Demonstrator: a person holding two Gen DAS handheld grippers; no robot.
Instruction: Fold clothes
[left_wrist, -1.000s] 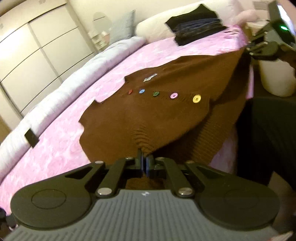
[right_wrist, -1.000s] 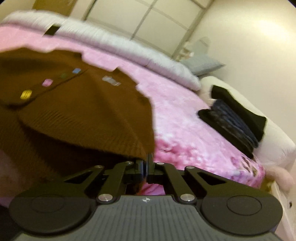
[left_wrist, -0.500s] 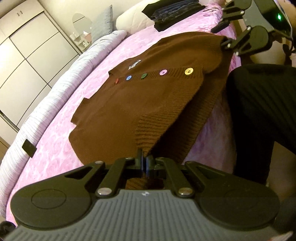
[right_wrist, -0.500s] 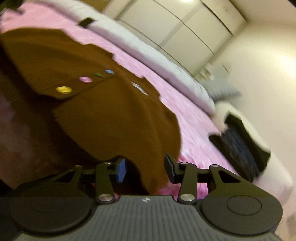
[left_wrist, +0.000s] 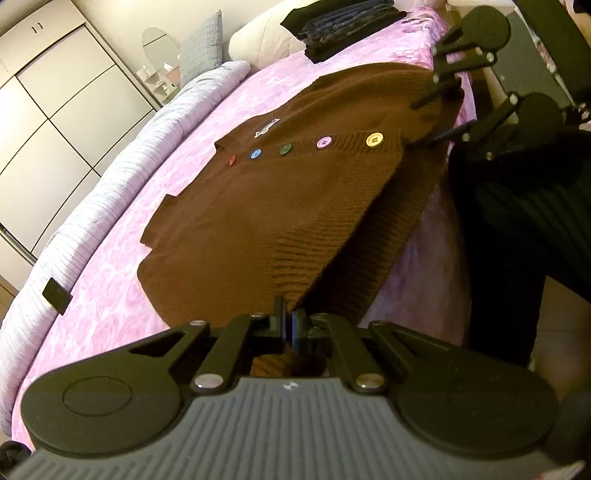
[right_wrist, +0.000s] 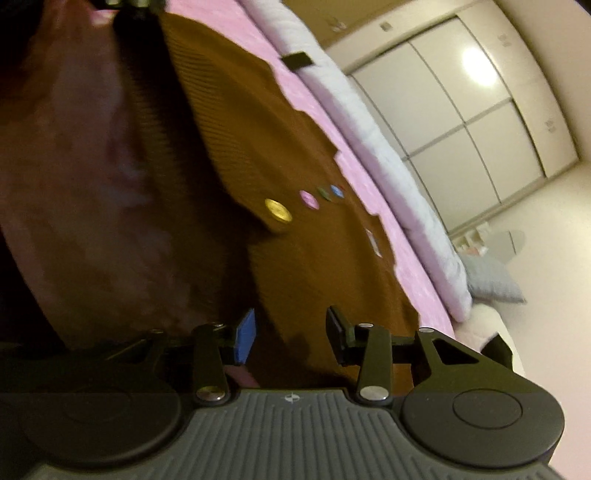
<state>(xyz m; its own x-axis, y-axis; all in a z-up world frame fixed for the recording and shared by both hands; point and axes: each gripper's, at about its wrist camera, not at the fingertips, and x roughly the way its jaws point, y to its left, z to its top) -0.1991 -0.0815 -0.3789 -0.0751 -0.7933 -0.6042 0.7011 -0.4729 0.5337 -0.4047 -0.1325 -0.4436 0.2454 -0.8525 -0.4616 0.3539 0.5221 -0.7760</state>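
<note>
Bedroom, pink bed (left_wrist: 110, 280): brown cardigan (left_wrist: 280, 206) lies flat, hem overhanging the near edge. Left gripper (left_wrist: 288, 325) fingers clamped on the near hem corner. Right gripper (right_wrist: 291, 334) fingers part-open, just been closing, astride the far hem corner, not gripping.

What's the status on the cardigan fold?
Left gripper shut on cardigan hem. Right gripper open, jaws just closing partway, hem corner between them, unpinched. Bed around it unobstructed.

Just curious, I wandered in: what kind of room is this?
Most likely a bedroom: a bed with a pink cover, a wall of wardrobe doors, and a pillow near its head.
</note>
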